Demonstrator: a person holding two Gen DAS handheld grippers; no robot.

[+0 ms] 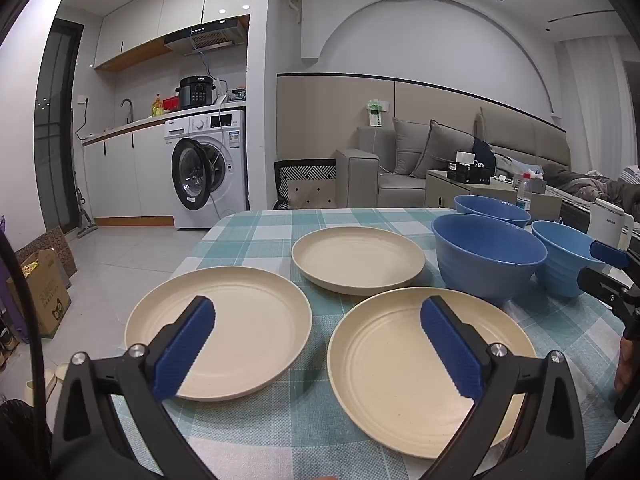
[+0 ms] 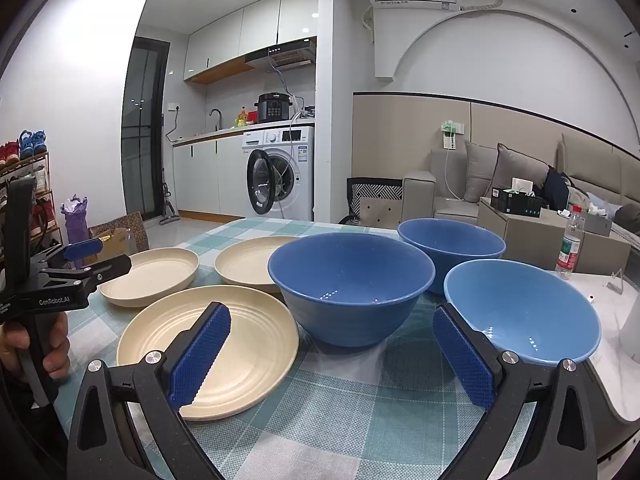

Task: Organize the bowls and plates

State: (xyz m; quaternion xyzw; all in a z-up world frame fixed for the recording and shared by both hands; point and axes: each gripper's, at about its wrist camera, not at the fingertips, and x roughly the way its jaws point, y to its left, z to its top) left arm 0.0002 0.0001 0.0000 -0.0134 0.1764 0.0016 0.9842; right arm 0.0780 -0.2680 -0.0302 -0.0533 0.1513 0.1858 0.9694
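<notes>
Tablecloth (image 1: 256,236): teal/white/grey check. 3 plates (image 1: 358,258) cream, faint speckle. 2 bowls (image 2: 352,280) mid blue, 3rd bowl (image 2: 524,308) lighter blue. Gripper pads (image 1: 188,352) royal blue w/ knurled texture, on black arms. Washing machine (image 1: 216,168) white, black door.

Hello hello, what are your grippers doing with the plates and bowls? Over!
Left gripper open, empty, over plates. Right gripper open, empty, facing bowls. Nothing stacked yet. Nothing in the way.
</notes>
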